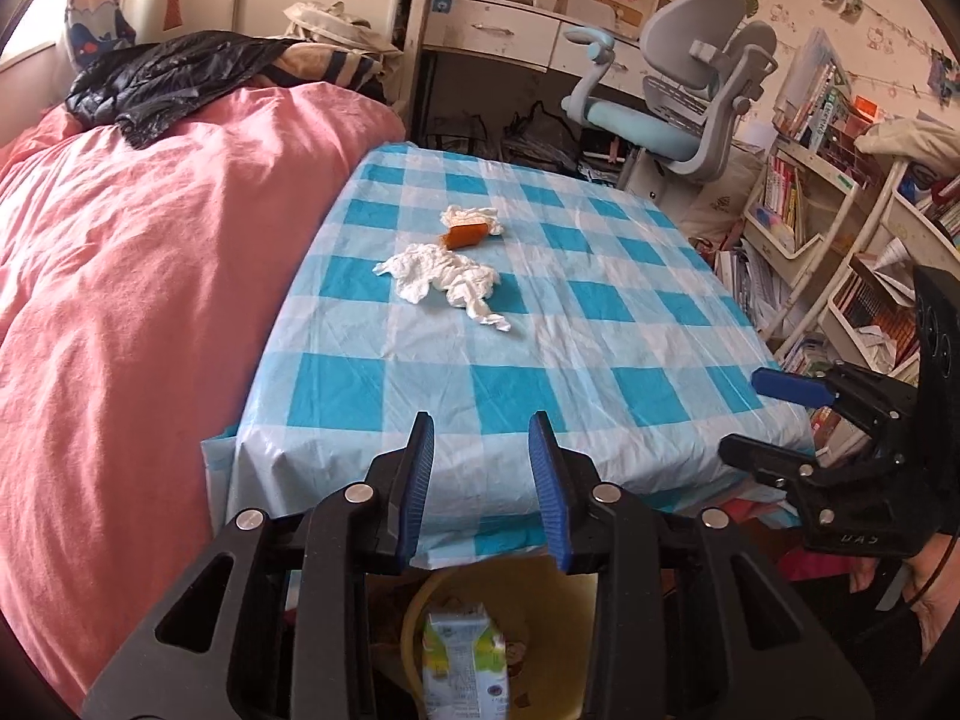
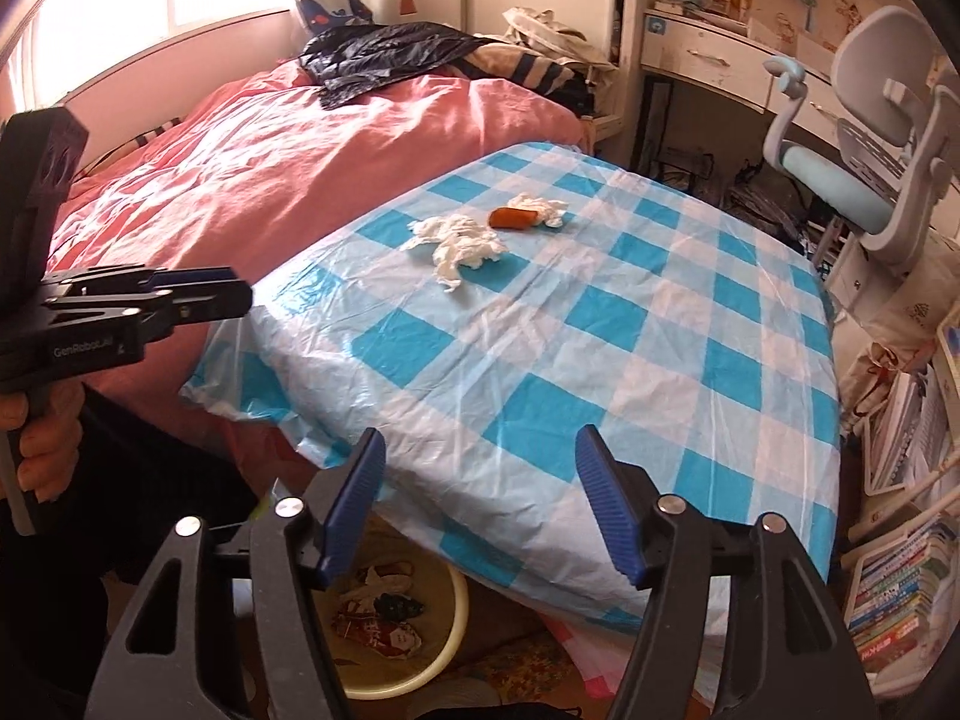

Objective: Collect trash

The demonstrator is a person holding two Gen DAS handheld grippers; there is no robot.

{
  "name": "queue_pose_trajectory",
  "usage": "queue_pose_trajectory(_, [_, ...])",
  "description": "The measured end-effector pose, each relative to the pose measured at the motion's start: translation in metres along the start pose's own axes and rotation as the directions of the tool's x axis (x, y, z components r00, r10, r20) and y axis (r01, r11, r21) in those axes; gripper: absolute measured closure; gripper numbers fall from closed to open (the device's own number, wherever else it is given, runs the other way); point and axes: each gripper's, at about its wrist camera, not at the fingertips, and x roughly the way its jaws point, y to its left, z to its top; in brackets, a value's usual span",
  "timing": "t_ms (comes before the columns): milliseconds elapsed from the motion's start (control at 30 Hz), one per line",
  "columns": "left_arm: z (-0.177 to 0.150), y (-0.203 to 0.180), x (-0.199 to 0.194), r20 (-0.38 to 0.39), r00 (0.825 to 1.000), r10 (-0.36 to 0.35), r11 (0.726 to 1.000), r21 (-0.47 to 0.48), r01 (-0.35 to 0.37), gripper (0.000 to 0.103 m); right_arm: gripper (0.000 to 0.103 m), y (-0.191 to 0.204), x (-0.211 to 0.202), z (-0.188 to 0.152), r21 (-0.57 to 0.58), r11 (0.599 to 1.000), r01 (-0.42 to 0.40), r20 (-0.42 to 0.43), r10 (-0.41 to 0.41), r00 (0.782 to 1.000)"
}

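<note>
Readable writing: the body of the left hand-held gripper [image 2: 240, 294], seen from the right wrist view, carries the white lettering "GenRobot.AI". A carton [image 1: 465, 654] lying in the bin has small print too fine to read. Book spines at the right edge show print that cannot be made out.

Left to right: a bed [image 1: 132, 276] with a pink cover fills the left side, a black jacket [image 1: 162, 78] lying at its far end. Just beside it stands the bench [image 1: 540, 372], covered in a blue-and-white checked plastic sheet, creased throughout. On the far half of the bench lies a crumpled white tissue [image 1: 444, 279], and just beyond it a small orange piece [image 1: 465, 235] touching a second, smaller tissue [image 1: 480, 217]. Below the near edge of the bench sits a yellow bin [image 2: 432, 654] holding the carton and wrappers. Far right: a grey and pale blue chair [image 1: 678, 102] before a white desk, and white shelves [image 1: 798, 210] crowded with books.

The left hand-held gripper is released, its jaws partly apart with nothing between them, over the bin. The right hand-held gripper [image 2: 483, 510] is released, jaws wide, nothing between them, at the near edge of the bench. A hand [image 2: 42, 444] holds the left handle.
</note>
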Motion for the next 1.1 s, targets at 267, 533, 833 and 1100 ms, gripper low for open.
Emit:
queue_pose_trajectory(267, [-0.009, 0.028, 0.012, -0.064, 0.997, 0.053, 0.988, -0.139, -0.061, 0.068, 0.028, -0.008, -0.001, -0.007, -0.001, 0.999, 0.047, -0.007, -0.047, 0.999])
queue_pose_trajectory(533, [-0.010, 0.018, 0.011, -0.035, 0.989, 0.147, 0.981, -0.121, -0.150, 0.029, 0.020, -0.010, 0.008, -0.016, -0.023, 0.997, 0.078, -0.066, -0.079, 0.995])
queue_pose_trajectory(833, [-0.008, 0.022, 0.016, -0.056, 0.989, 0.137, 0.983, -0.116, -0.143, 0.016, 0.015, 0.004, 0.020, -0.013, -0.075, 0.993, 0.087, -0.101, -0.094, 0.990])
queue_pose_trajectory(1100, [-0.005, 0.013, 0.020, -0.066, 0.987, 0.150, 0.986, -0.059, -0.154, 0.013, 0.012, 0.000, 0.021, -0.005, -0.033, 0.995, 0.093, -0.088, -0.096, 0.991])
